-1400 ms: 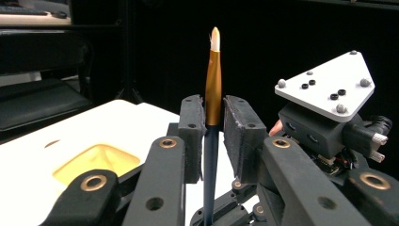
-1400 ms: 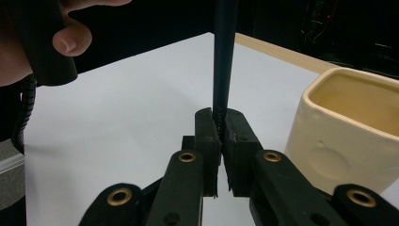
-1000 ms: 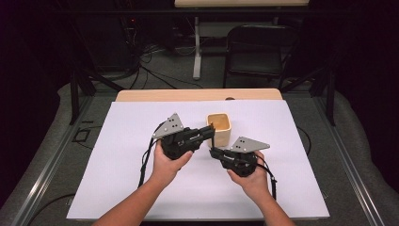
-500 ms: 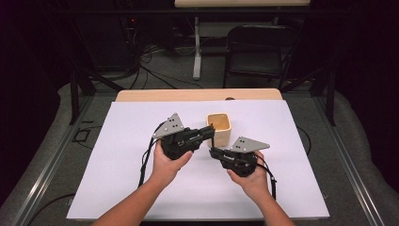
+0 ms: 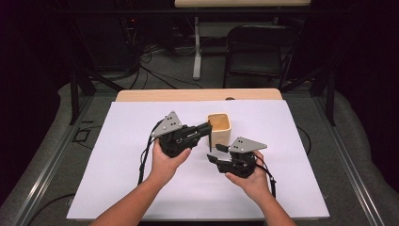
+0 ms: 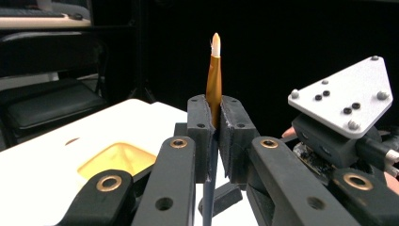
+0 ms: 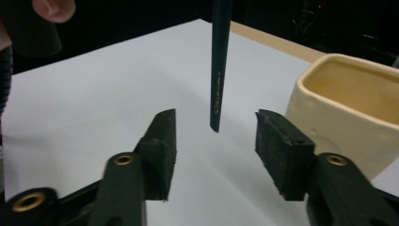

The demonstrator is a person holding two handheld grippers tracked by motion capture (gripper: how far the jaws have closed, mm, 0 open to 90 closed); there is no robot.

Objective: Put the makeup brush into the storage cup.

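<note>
**Brush clamped beside the cup**

I had the left hand-held gripper closed on the brush, bristle tip up, its dark handle hanging down just left of the cup on the table. My right hand-held gripper sat low in front of the cup; its jaws had just been opening and stood apart, the handle's end between them, touching neither pad.

Right gripper: jaws have just been opening, now standing apart. The brush hangs between them, untouched by either pad.
</note>
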